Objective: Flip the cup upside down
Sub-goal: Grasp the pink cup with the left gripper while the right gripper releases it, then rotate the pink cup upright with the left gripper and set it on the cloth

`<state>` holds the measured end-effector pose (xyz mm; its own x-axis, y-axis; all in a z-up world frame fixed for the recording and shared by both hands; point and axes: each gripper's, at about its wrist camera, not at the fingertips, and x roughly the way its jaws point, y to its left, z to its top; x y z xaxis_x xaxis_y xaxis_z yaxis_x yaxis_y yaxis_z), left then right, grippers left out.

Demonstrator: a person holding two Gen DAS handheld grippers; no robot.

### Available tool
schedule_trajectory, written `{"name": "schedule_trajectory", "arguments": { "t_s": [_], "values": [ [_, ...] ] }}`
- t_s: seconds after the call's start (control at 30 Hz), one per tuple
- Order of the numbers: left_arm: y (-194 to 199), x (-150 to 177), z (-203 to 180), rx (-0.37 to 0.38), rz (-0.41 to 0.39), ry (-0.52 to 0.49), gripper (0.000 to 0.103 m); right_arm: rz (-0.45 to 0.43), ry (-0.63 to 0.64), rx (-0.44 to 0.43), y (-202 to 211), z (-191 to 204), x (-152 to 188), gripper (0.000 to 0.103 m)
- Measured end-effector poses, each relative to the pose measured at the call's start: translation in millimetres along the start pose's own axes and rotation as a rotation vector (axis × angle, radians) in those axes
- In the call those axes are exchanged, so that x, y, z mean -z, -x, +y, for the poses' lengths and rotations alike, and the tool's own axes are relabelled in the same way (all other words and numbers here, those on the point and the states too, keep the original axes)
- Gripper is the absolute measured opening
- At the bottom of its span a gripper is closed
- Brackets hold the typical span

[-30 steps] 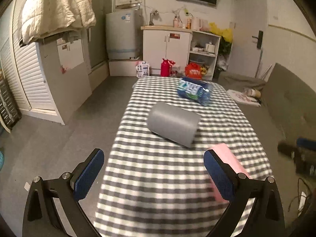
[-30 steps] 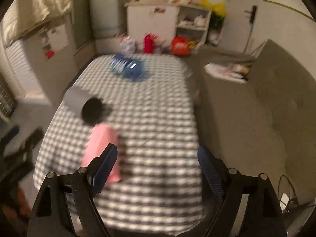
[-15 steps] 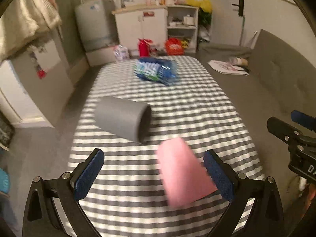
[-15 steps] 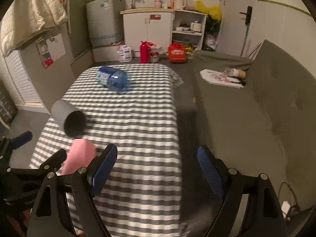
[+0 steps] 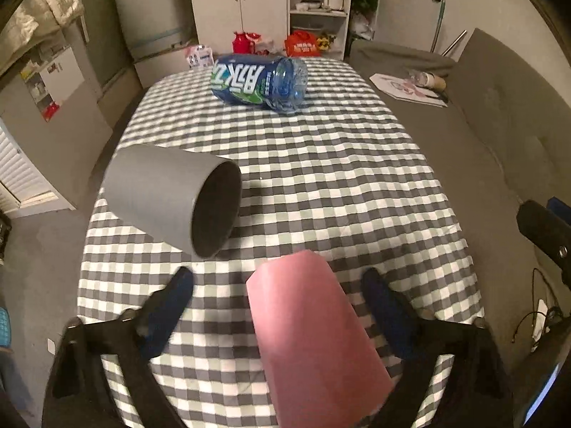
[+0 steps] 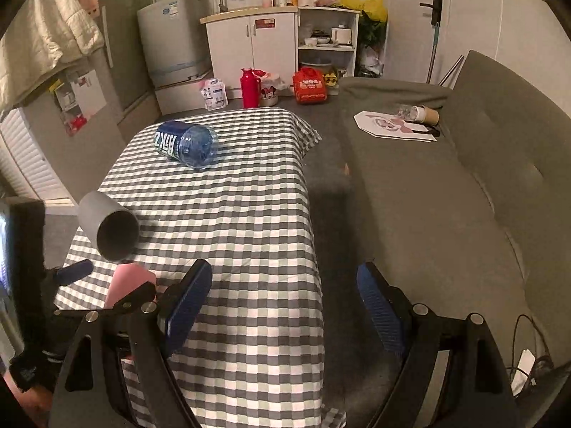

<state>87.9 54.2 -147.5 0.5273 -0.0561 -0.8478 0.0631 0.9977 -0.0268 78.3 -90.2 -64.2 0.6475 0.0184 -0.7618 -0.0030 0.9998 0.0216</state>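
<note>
A pink cup (image 5: 314, 335) lies on its side on the checked tablecloth, base pointing away. My left gripper (image 5: 278, 294) is open, its blue fingers on either side of the cup and apart from it. The cup also shows in the right wrist view (image 6: 130, 285), partly hidden by the left gripper. A grey cup (image 5: 171, 198) lies on its side just beyond, mouth facing right; it shows in the right wrist view (image 6: 107, 226) too. My right gripper (image 6: 282, 306) is open and empty over the table's right edge.
A blue water bottle (image 5: 258, 80) lies on its side at the far end of the table (image 5: 321, 164). A grey sofa (image 6: 446, 192) runs along the table's right side with papers and a tube (image 6: 424, 114) on it. Cabinets (image 6: 255, 44) stand at the back.
My left gripper has swung right and dropped down so that its fingers now straddle the pink cup. My right gripper has settled over the table's right edge.
</note>
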Motion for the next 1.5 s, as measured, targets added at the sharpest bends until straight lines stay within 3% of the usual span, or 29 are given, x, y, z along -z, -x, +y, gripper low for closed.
{"name": "schedule_trajectory", "arguments": {
  "t_s": [0.07, 0.17, 0.3, 0.8, 0.9, 1.33, 1.5],
  "values": [
    [-7.5, -2.3, 0.2, 0.022, 0.037, -0.004, 0.070, -0.001, 0.007, 0.003, -1.4, 2.1, -0.5, 0.084],
    [-11.5, -2.0, -1.7, 0.059, 0.061, -0.004, 0.063, 0.009, 0.018, 0.005, -5.9, 3.3, -0.1, 0.084],
    [-13.3, -5.9, -13.7, 0.017, 0.096, -0.061, 0.063, 0.028, 0.027, 0.022, -8.7, -0.3, 2.3, 0.084],
    [-32.9, -1.9, -4.5, 0.012, 0.257, -0.025, 0.066, 0.002, -0.020, -0.032, 10.2, -13.1, 0.6, 0.084],
    [-28.5, 0.8, -3.0, 0.009, 0.204, -0.019, 0.063, -0.006, -0.020, -0.039, 13.4, -15.0, 0.6, 0.084],
    [14.5, -20.8, -3.8, 0.012, -0.163, 0.054, 0.059, 0.032, -0.021, -0.013, 6.7, -19.5, 5.8, 0.084],
    [17.0, -11.1, -18.8, -0.014, -0.243, -0.027, 0.057, 0.046, -0.042, -0.005, -0.1, -26.0, 5.0, 0.084]
  ]
}}
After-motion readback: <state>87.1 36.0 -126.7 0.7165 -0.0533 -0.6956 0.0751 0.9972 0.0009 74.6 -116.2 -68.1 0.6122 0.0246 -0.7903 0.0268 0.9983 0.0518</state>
